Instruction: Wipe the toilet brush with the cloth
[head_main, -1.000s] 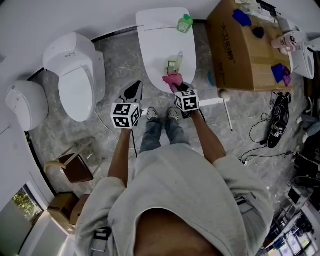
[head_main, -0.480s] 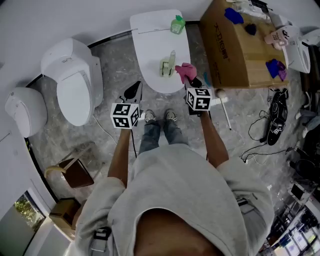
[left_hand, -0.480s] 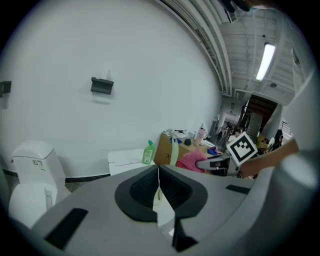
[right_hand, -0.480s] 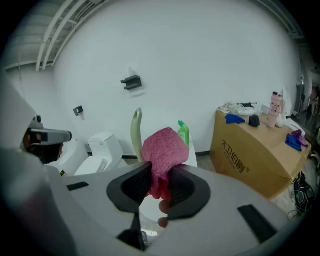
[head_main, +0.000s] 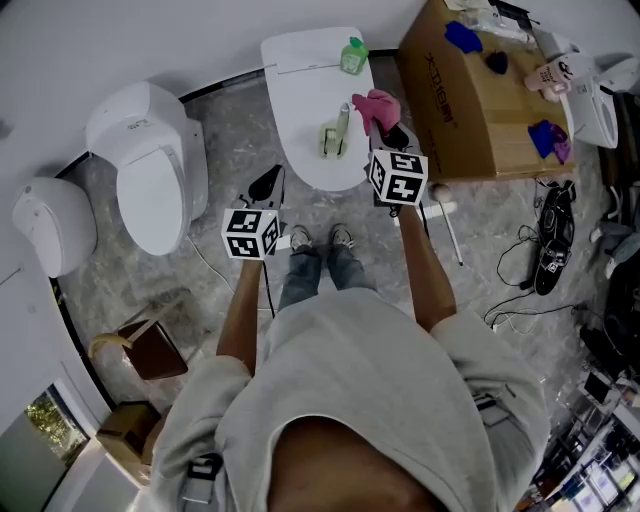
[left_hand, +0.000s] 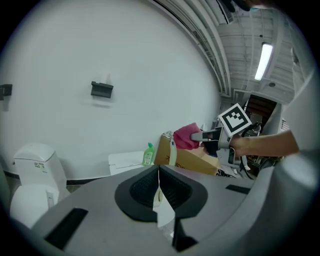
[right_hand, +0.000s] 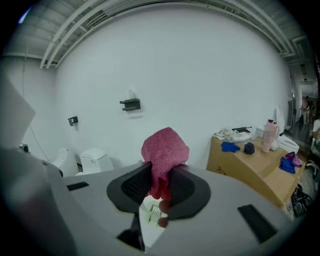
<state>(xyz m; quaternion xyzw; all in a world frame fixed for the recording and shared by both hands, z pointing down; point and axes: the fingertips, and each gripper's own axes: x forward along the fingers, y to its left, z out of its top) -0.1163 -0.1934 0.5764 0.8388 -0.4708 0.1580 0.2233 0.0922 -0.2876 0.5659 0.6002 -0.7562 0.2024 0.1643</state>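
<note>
Grips a crumpled pink terry cloth hard between the jaws of the right gripper, hovering at the right edge of the closed white oval toilet lid. Holds the left gripper pressed shut on nothing, short of the front edge of that lid. Shows the pale green and white plastic toilet brush lying loose on top of the lid, toward its right side, near the cloth and touched by neither gripper. Likely trouble: rubbing an unpinned brush on that smooth, domed lid and skidding it sideways, over the lid's edge to the floor. Would need to open the left jaws and close them on the handle first, not arrive shut and merely nudge it. Might also drag the cloth out of its narrow pinch, with most of the wad bulging free above the jaws. Could knock the small green plastic bottle behind the lid if swept too far rearward.
</note>
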